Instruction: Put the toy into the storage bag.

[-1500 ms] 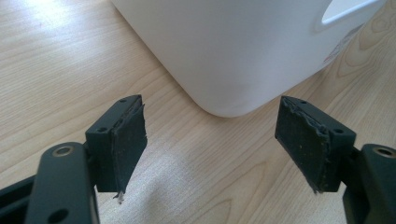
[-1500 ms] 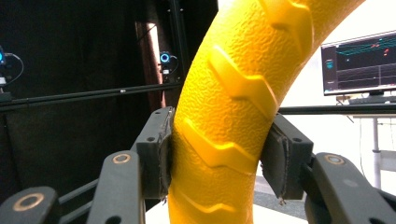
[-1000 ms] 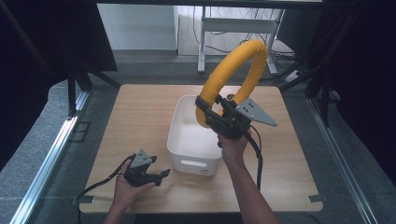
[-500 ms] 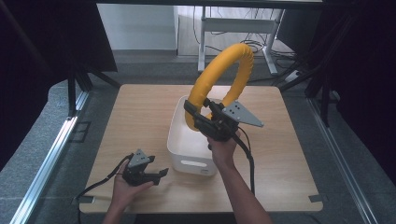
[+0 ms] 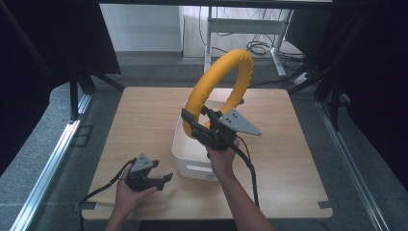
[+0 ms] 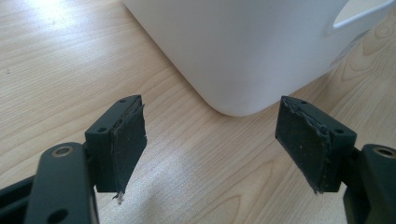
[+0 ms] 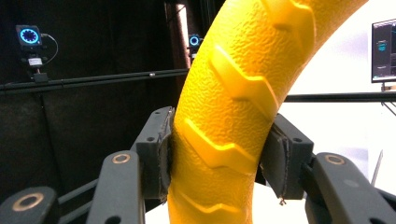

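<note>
A big yellow ring (image 5: 219,82) with raised tread marks stands upright in the air above a white bin (image 5: 185,149). My right gripper (image 5: 193,126) is shut on its lower part; in the right gripper view both pads press the yellow ring (image 7: 224,126) from either side. My left gripper (image 5: 161,182) rests low on the table at the front left, just left of the bin. It is open, and its pads (image 6: 128,140) stand wide apart in front of the white bin (image 6: 243,51), with nothing between them.
The wooden table (image 5: 139,120) has bare room to the left and right of the bin. Black cables trail from both grippers toward the front edge. Dark curtains and a metal frame stand around the table.
My right gripper has carried the yellow ring a little leftward and downward over the bin. The left gripper has hardly moved.
</note>
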`<act>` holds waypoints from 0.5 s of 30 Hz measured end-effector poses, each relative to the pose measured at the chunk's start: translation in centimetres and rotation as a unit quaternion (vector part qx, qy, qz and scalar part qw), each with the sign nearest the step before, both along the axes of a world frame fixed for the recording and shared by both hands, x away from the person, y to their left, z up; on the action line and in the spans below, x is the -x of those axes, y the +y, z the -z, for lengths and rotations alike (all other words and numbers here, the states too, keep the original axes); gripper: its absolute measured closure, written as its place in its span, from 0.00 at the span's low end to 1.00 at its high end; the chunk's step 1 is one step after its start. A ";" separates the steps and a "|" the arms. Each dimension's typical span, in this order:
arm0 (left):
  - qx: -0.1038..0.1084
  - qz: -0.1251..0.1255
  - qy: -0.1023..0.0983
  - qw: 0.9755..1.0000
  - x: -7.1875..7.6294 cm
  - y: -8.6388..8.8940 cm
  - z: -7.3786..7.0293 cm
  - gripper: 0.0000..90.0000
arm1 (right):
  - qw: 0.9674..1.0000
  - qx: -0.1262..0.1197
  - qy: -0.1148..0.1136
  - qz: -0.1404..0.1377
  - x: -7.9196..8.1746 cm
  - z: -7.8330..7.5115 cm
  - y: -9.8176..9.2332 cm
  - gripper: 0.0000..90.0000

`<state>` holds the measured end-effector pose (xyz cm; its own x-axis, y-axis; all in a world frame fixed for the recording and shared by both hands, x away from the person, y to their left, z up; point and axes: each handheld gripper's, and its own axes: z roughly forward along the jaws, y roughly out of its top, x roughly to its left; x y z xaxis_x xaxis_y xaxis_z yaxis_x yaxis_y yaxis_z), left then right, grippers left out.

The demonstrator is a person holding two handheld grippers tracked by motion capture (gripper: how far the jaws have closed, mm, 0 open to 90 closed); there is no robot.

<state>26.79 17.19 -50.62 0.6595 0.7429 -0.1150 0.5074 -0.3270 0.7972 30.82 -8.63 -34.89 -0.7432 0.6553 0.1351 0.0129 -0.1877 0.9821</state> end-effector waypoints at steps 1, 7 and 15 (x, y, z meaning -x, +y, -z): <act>0.000 0.000 0.000 1.000 0.0 0.0 0.0 0.27 | 1.000 0.001 0.000 0.001 0.1 0.1 0.2 0.54; -0.002 0.000 0.001 1.000 0.0 -0.1 0.1 0.27 | 1.000 0.000 0.002 -0.001 0.5 1.0 1.0 0.54; -0.003 0.001 0.001 1.000 0.0 -0.1 0.1 0.27 | 1.000 0.007 0.010 -0.006 0.8 2.2 2.1 0.54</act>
